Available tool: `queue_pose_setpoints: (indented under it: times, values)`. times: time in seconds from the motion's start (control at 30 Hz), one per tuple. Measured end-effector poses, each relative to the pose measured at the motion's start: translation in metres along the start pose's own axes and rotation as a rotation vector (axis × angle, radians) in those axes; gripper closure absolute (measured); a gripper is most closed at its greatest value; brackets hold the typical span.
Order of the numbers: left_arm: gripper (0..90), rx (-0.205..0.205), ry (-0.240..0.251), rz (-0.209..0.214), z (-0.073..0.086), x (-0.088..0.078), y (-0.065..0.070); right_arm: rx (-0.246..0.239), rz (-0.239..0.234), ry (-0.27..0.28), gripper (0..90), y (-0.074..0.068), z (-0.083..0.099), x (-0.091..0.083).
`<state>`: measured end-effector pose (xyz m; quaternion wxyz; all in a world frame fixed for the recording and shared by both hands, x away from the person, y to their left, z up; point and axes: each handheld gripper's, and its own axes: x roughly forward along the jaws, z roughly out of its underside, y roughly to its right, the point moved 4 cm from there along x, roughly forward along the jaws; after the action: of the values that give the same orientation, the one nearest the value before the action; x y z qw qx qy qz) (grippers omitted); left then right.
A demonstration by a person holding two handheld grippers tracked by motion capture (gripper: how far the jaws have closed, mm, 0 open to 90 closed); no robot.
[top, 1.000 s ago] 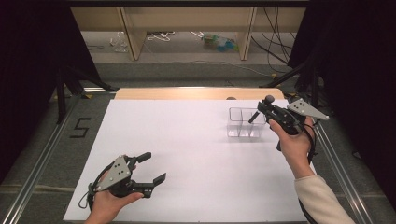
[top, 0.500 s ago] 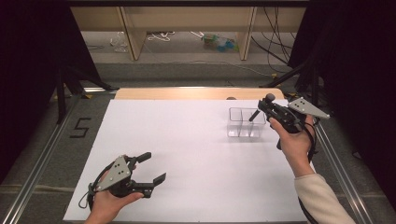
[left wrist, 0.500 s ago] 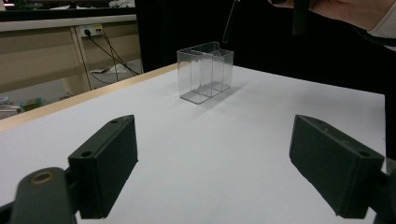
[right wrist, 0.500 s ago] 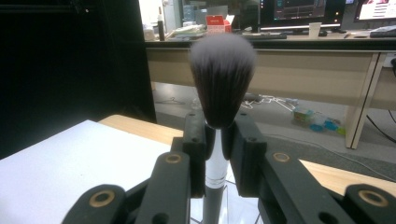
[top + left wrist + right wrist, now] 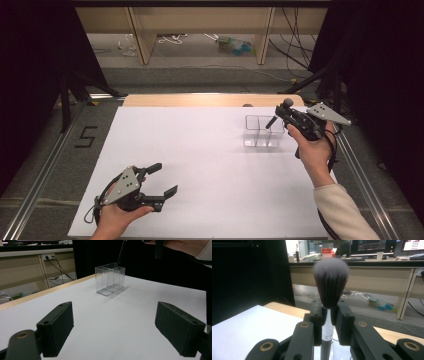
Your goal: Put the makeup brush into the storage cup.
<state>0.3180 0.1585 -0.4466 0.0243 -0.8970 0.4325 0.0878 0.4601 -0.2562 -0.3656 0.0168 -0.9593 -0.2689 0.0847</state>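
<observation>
A clear plastic organiser box (image 5: 263, 131) with two compartments stands on the white table sheet at the right rear; the left gripper view has the box (image 5: 110, 278) ahead. My right gripper (image 5: 282, 114) hovers just right of the box, shut on a makeup brush (image 5: 330, 287) held upright, dark bristles up. The brush's dark handle (image 5: 271, 122) slants down over the box's right compartment. My left gripper (image 5: 161, 179) rests low at the front left, open, nothing between its black pads (image 5: 57, 327).
A wooden strip (image 5: 210, 100) borders the sheet's far edge. Metal rails (image 5: 45, 165) run along both sides, with a "5" mark (image 5: 85, 136) on the left. Shelving and loose cables sit beyond the table.
</observation>
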Motion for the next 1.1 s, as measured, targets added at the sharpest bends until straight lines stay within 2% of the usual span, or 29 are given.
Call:
queue_pose_setpoints:
  times: [0.27,0.37,0.43,0.57,0.67,0.83,0.93,0.97,1.1]
  values:
    - [15.4,0.007,0.004,0.001,-0.0009,-0.0005,0.0003,0.004,0.004,0.010,78.5,0.0010,0.0008,0.0054]
    - [15.4,0.006,0.005,0.001,-0.0009,-0.0004,0.0001,0.004,0.009,-0.010,78.5,0.0013,0.0017,0.0057]
    - [15.4,-0.003,0.005,-0.001,-0.0005,-0.0002,0.0002,0.002,0.007,-0.001,78.5,0.0015,0.0009,0.0066]
    - [15.4,0.009,0.004,0.001,-0.0010,-0.0003,-0.0002,0.002,0.015,0.012,78.5,0.0029,-0.0003,0.0074]
    - [15.4,-0.002,0.003,-0.002,-0.0005,-0.0002,0.0001,0.001,0.019,-0.004,78.5,0.0043,0.0002,0.0069]
    - [15.4,0.007,0.004,0.001,-0.0009,-0.0004,-0.0001,0.000,0.025,-0.003,78.4,0.0061,0.0001,0.0074]
    - [15.4,0.005,0.006,0.000,-0.0011,-0.0006,-0.0002,0.001,0.025,0.003,78.5,0.0065,-0.0001,0.0083]
    - [15.4,-0.012,0.008,-0.002,-0.0008,-0.0003,0.0005,-0.001,0.026,-0.010,78.5,0.0066,0.0002,0.0079]
    - [15.4,0.006,0.006,0.000,-0.0013,-0.0005,0.0000,0.000,0.026,-0.003,78.5,0.0069,0.0003,0.0099]
